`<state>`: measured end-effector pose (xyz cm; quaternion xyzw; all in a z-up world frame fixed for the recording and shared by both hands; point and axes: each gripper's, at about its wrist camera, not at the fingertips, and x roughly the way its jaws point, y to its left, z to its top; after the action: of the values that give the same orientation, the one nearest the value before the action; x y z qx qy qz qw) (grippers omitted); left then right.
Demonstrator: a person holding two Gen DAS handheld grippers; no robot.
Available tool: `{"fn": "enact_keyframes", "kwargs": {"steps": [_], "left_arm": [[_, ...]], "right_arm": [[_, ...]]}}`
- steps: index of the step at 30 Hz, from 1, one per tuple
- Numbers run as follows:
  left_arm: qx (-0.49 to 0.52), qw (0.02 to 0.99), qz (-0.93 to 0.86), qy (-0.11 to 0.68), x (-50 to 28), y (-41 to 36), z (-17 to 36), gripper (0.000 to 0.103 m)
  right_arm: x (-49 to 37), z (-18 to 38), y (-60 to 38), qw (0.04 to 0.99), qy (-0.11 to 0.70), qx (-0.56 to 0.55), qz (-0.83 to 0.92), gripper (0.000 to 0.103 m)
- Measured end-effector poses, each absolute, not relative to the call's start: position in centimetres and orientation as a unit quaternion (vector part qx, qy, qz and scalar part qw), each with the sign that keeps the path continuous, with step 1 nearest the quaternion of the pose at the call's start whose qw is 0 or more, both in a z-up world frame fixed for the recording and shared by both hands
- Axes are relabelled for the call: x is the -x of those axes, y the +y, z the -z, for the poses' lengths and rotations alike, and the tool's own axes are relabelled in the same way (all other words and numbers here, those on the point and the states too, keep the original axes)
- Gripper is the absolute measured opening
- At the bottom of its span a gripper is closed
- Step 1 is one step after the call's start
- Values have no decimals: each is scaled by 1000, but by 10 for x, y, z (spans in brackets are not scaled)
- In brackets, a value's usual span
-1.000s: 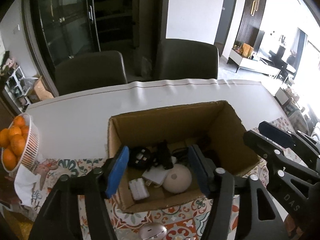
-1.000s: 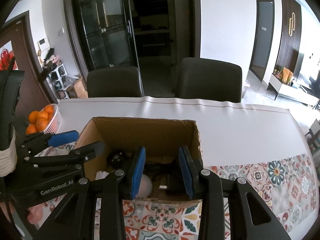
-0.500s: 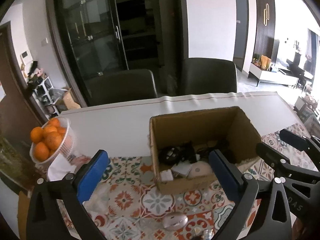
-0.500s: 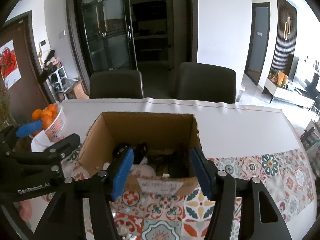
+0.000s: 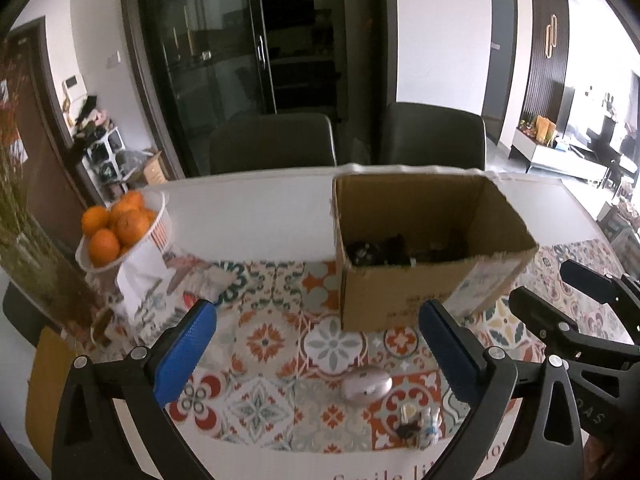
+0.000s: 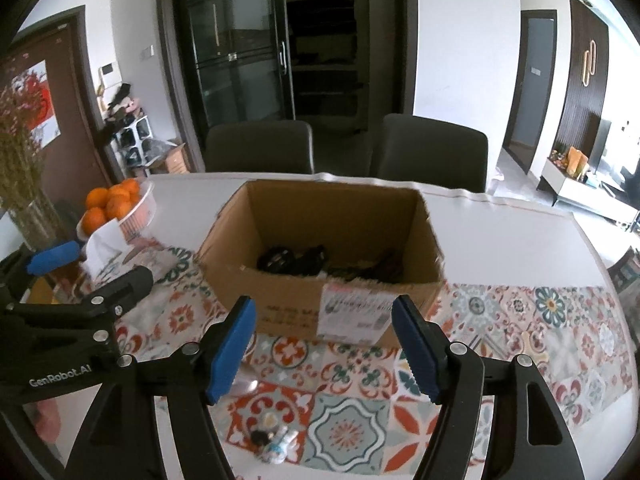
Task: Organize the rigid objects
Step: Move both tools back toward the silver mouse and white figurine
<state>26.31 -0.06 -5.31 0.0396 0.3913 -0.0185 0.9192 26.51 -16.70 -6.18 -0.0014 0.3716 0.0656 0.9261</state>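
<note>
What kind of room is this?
Most likely a home dining room: a long table with a patterned runner, two dark chairs behind it, and a bowl of oranges; a lounge shows beyond.

Matt cardboard box (image 5: 404,292), glossy patterned tablecloth (image 5: 276,340)

brown cardboard box (image 5: 404,292) | orange, teal and white tile-patterned cloth (image 5: 276,340) | white counter (image 5: 256,216) | oranges (image 5: 116,224) in white bowl (image 5: 162,216) | blue gripper pads (image 6: 232,344)
</note>
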Motion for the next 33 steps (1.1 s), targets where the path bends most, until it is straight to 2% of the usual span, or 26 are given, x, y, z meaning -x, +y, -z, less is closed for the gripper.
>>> {"fn": "enact_keyframes", "kwargs": {"steps": [33], "left_arm": [[-25, 869, -11, 494, -196, 33, 154, 103]], "right_arm": [[-210, 157, -129, 878, 465, 34, -110, 70]]}}
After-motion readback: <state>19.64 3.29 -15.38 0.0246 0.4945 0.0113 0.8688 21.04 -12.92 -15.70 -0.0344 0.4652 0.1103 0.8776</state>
